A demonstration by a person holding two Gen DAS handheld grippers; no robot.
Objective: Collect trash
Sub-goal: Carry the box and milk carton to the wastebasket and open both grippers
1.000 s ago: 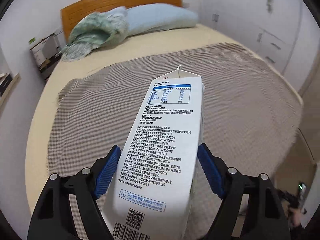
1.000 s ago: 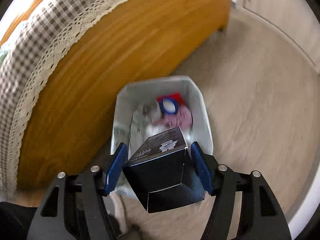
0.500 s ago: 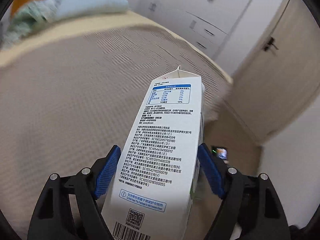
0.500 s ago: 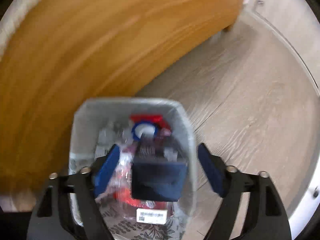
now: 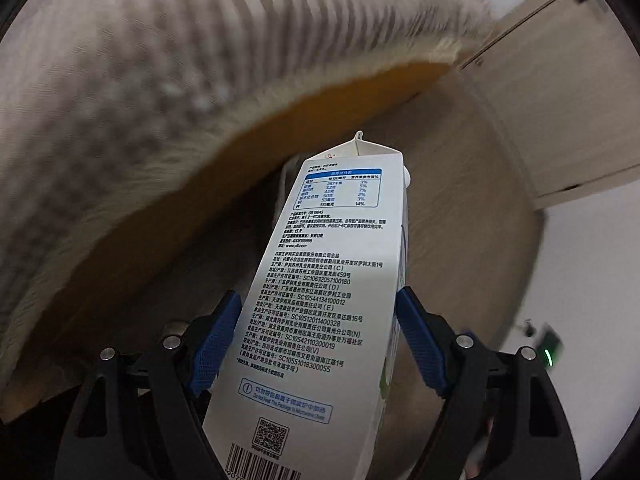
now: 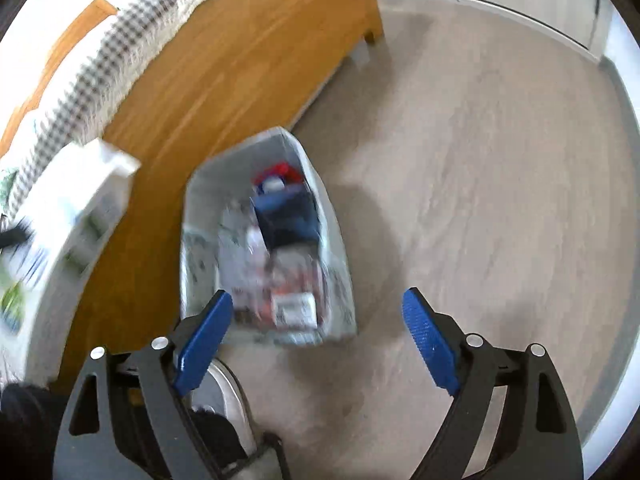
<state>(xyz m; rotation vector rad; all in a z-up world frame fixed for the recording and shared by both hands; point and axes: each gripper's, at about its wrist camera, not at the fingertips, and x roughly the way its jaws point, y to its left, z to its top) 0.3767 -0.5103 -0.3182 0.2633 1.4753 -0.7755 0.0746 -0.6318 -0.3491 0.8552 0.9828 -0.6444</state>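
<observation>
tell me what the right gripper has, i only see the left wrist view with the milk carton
Observer: Nothing. The right gripper has its jaws opening, with nothing between them.
Operator: where's the bin
Observer: The trash bin stands on the floor against the wooden bed frame, just ahead of the right gripper.
Operator: room in it for the carton
Observer: Hard to say. A dark blue box lies on top of the other trash, and the picture is blurred.
</observation>
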